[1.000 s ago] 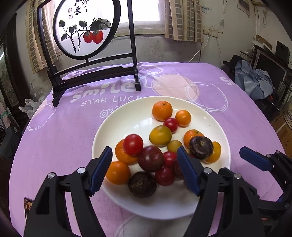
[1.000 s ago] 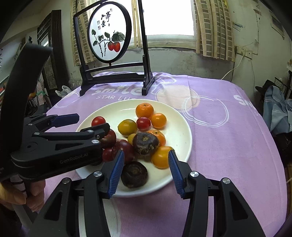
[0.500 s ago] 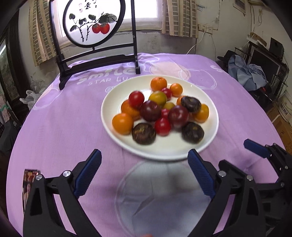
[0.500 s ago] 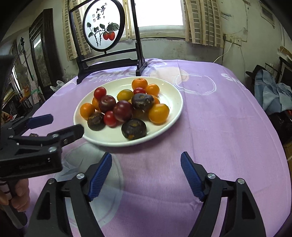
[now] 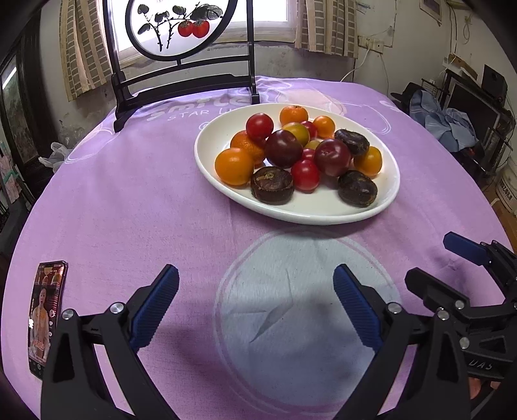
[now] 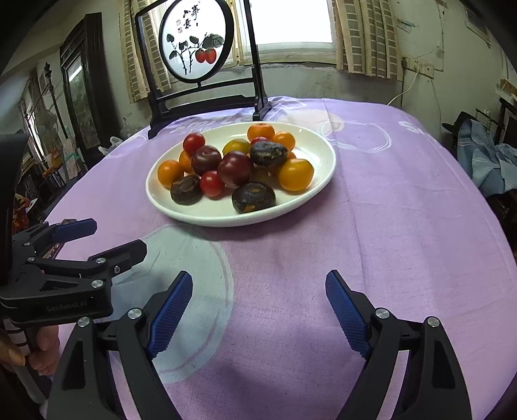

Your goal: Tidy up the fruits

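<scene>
A white plate (image 5: pixel 290 213) (image 6: pixel 223 216) on the purple tablecloth holds several fruits: oranges (image 5: pixel 234 166) (image 6: pixel 295 174), red tomatoes (image 5: pixel 305 174) (image 6: pixel 211 183), dark plums (image 5: pixel 283 148) (image 6: pixel 235 168) and wrinkled dark fruits (image 5: pixel 272 185) (image 6: pixel 253 197). My left gripper (image 5: pixel 255 300) is open and empty, low over the cloth, well in front of the plate. My right gripper (image 6: pixel 258 300) is open and empty, also in front of the plate. The left gripper also shows at the left of the right wrist view (image 6: pixel 97 239), and the right gripper at the right of the left wrist view (image 5: pixel 452 261).
A black stand with a round painted screen (image 5: pixel 177 29) (image 6: pixel 197 45) stands behind the plate. A phone with a lit screen (image 5: pixel 45 316) lies at the table's near left. Clothes and clutter (image 5: pixel 446 122) sit beyond the table's right edge.
Both grippers have pulled back from over the plate toward the table's near edge and opened wider. The fruits lie where they were.
</scene>
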### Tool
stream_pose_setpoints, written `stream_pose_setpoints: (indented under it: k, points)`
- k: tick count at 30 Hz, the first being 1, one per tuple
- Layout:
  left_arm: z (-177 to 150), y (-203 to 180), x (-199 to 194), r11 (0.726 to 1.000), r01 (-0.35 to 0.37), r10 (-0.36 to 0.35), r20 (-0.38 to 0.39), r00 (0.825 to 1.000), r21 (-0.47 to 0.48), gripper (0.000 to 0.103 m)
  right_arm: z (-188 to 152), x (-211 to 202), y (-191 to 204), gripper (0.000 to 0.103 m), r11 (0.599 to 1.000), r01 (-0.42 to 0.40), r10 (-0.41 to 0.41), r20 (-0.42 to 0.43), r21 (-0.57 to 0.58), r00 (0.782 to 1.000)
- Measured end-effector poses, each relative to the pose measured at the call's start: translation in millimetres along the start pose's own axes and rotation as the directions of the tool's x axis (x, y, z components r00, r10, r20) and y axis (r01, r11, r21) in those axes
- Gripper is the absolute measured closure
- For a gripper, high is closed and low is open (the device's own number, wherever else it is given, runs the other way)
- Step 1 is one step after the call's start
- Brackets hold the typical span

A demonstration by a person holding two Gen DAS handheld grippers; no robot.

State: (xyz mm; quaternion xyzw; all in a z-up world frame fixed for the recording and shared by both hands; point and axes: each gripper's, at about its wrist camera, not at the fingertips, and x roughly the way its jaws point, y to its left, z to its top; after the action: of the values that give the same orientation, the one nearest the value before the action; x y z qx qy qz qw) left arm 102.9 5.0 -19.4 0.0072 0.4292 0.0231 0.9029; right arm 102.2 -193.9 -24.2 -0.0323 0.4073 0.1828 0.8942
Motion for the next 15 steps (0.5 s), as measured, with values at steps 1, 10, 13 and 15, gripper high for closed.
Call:
stream_pose_setpoints:
  k: [1, 10, 13, 15]
  points:
    - [-1, 0, 1, 1.0, -0.007, 0.007, 0.006, 1.0, 0.007, 0.009, 0, 0, 0, 0.018, 1.0, 0.009, -0.009, -0.002, -0.004, 1.0]
    - [-1, 1, -6, 1.0, -0.007, 0.007, 0.031, 0.999, 0.012, 0.009, -3, 6, -8, 0.018, 0.999, 0.029, -0.028, -0.052, 0.03, 0.998]
    - [-2, 0, -4, 1.0, -0.006, 0.006, 0.019, 1.0, 0.01, 0.009, -4, 6, -4, 0.018, 1.0, 0.027, -0.026, -0.057, 0.013, 0.998]
    - [-3, 0, -1, 1.0, -0.008, 0.008, 0.006, 1.0, 0.008, 0.009, -5, 6, -3, 0.018, 1.0, 0.027, -0.026, -0.058, 0.01, 0.998]
